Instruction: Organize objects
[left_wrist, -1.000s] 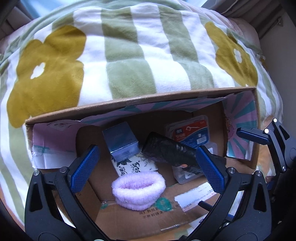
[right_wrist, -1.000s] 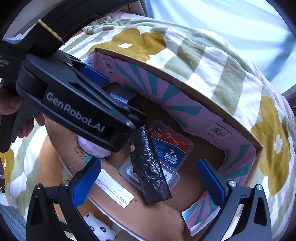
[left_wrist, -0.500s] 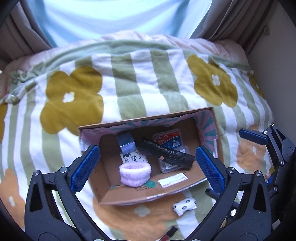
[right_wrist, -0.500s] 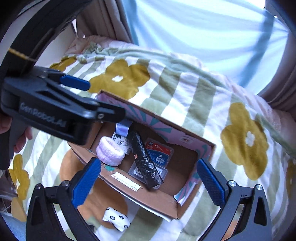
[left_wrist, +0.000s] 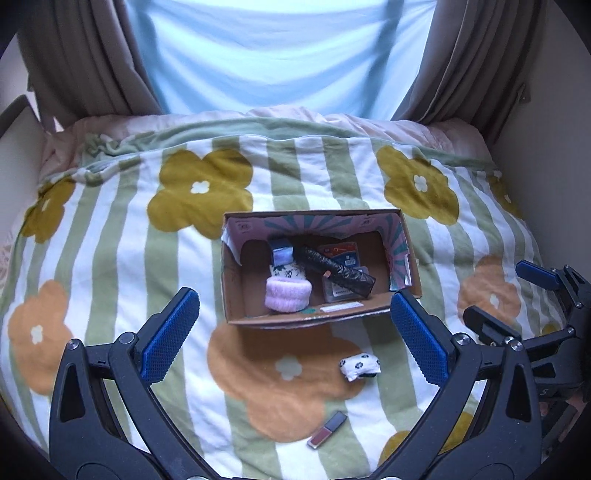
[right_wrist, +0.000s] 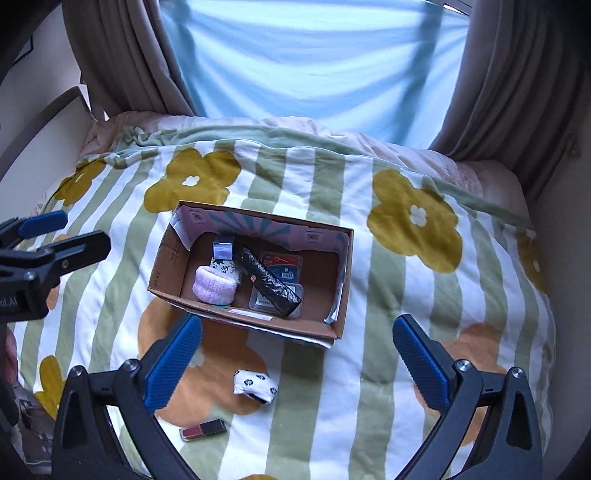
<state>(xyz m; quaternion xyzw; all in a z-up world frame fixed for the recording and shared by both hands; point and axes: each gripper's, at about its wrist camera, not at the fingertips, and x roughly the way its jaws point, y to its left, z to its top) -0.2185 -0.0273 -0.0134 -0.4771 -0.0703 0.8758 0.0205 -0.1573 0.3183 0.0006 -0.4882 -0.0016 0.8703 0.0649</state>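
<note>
Both grippers have pulled back and up from the open brown cardboard box (left_wrist: 236, 291) within the last second; the left gripper (left_wrist: 293, 332) and right gripper (right_wrist: 297, 360) hang spread wide, holding nothing. The black rolled plastic bag (left_wrist: 336, 271) now lies loose inside the box, across the flat clear plastic cases (left_wrist: 341, 290), beside the pink fuzzy band (left_wrist: 288, 293). Judgement: that deposit is finished. In front of the box, on the flower-print striped blanket (left_wrist: 110, 240), a white spotted fabric bundle (left_wrist: 360, 365) and a small red-and-black cosmetic stick (left_wrist: 327, 430) await collection.
</note>
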